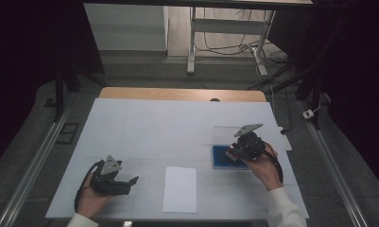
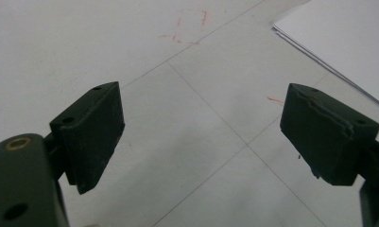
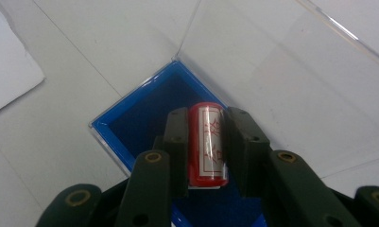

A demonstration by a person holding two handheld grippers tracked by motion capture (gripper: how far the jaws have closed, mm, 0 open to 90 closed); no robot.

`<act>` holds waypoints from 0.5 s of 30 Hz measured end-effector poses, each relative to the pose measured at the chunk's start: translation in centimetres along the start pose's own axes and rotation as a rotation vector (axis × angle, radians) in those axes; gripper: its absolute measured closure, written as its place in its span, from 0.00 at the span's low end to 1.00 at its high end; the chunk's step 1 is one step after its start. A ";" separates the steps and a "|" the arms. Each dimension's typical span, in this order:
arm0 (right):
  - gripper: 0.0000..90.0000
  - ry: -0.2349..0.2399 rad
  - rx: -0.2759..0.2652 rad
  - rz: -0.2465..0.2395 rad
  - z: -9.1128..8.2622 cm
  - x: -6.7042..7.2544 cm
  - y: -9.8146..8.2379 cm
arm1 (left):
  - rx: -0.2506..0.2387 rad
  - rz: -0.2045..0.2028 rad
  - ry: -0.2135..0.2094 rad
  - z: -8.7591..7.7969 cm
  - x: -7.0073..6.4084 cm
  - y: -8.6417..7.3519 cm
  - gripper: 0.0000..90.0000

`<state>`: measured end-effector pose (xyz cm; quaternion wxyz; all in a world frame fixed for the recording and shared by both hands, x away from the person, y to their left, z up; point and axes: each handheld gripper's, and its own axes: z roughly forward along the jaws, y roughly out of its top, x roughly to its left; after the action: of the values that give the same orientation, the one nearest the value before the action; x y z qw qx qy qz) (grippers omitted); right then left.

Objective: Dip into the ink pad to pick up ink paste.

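Holding a red cylinder [image 3: 207, 144] between closed jaws, R gripper [image 1: 237, 152] sits over the blue-lined box [image 3: 130, 118] at table's right side; R hand [image 1: 265, 163] grips it from below-right, forearm in white sleeve [image 1: 284, 208] coming in from bottom edge. In right gripper view the cylinder is clamped lengthwise betw. the two black jaws, white label w/ red marks facing camera, its far end over the dark blue floor of the box. Can't tell if it touches the floor.

L gripper [image 1: 130, 182] rests low near table's left front, L hand [image 1: 90, 198] under it, jaws pointing right toward the paper sheet [image 1: 180, 189]. Jaws wide apart, nothing betw. them; left gripper view shows bare table through the gap, sheet corner at upper right.

Edges/room: box has a clear lid [image 3: 291, 71] standing open on the far side; blue rim close to jaw tips on the near-left side. Sheet lies flat betw. the two grippers, well apart from box. Wide free area across table centre + back.

Surface: white table cover [image 1: 154, 127] w/ thin grid lines and faint red pen marks [image 2: 189, 28]; wood edge [image 1: 177, 93] at back. Room dark, grey floor, white desk frame [image 1: 225, 28] w/ cables behind.
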<state>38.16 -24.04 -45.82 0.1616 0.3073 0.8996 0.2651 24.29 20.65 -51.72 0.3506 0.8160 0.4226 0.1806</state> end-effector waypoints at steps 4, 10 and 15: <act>0.78 -0.004 0.005 -0.004 0.0 0.1 0.1 | 0.001 0.002 -0.002 0.0 0.0 0.0 0.16; 0.78 -0.005 0.008 -0.003 0.1 0.1 0.1 | 0.006 0.005 0.000 0.0 0.0 0.0 0.16; 0.78 -0.018 0.018 -0.008 0.2 0.3 0.1 | 0.010 0.006 0.001 0.1 0.0 -0.1 0.16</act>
<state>38.10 -23.66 -45.96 0.1678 0.3075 0.9017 0.2534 24.29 20.65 -51.80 0.3460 0.8188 0.4213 0.1799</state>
